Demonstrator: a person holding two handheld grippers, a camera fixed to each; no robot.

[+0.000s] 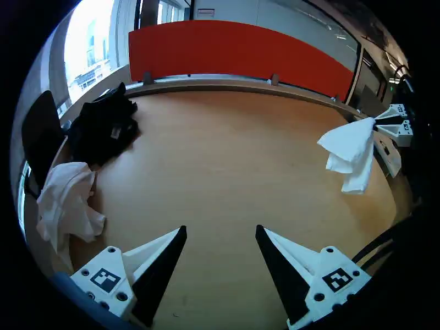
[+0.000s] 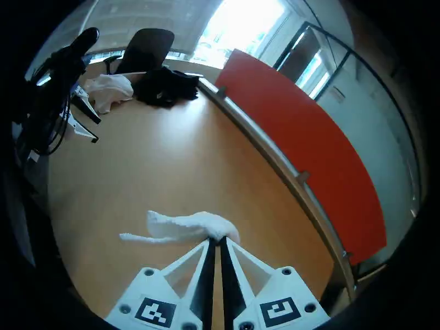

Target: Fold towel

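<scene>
A small white towel (image 2: 187, 226) hangs bunched from my right gripper (image 2: 217, 240), whose two fingers are shut on its edge, above the wooden table (image 2: 159, 159). In the left gripper view the same towel (image 1: 350, 152) dangles at the far right, held by the right gripper (image 1: 385, 122). My left gripper (image 1: 221, 232) hovers low over the table (image 1: 231, 159), open, with nothing between its fingers. It also appears in the right gripper view as the left gripper (image 2: 82, 118) at the far left.
A crumpled white cloth (image 1: 66, 201) and a black garment (image 1: 104, 126) lie at the table's left end, near a black chair (image 1: 38, 137). A red partition (image 1: 236, 52) runs along the table's far edge. Black cables (image 2: 47, 110) hang beside the left gripper.
</scene>
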